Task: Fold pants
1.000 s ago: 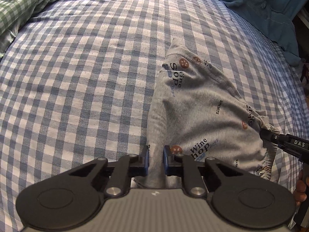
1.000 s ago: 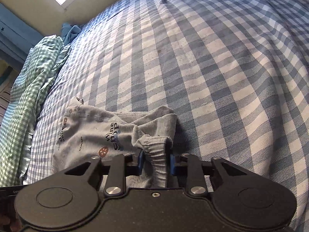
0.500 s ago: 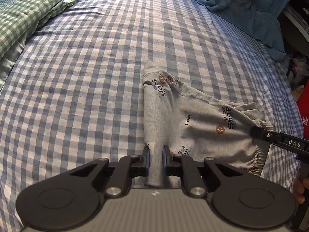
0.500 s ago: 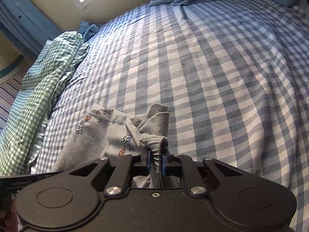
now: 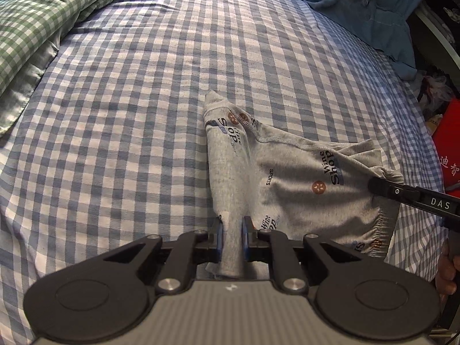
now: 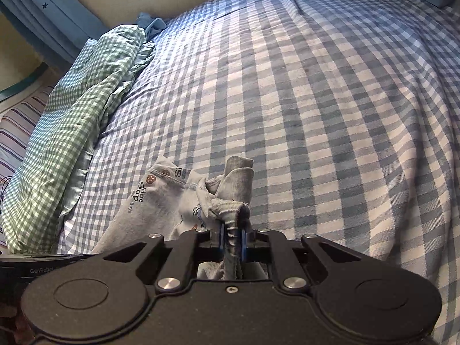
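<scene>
Both grippers, left gripper [image 5: 231, 237] and right gripper [image 6: 231, 243], pinch the pants [image 5: 290, 178] above the bed [image 5: 143, 100] (lifting step); next, I judge, comes laying them flat.

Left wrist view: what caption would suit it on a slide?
Two hand-held grippers, left and right, pinch grey printed pants above a checked bedsheet.

We count one pair of grey pants [image 5: 290, 178] and two grippers: left gripper [image 5: 231, 237], right gripper [image 6: 231, 240]. We count one green checked quilt [image 6: 77, 109].
</scene>
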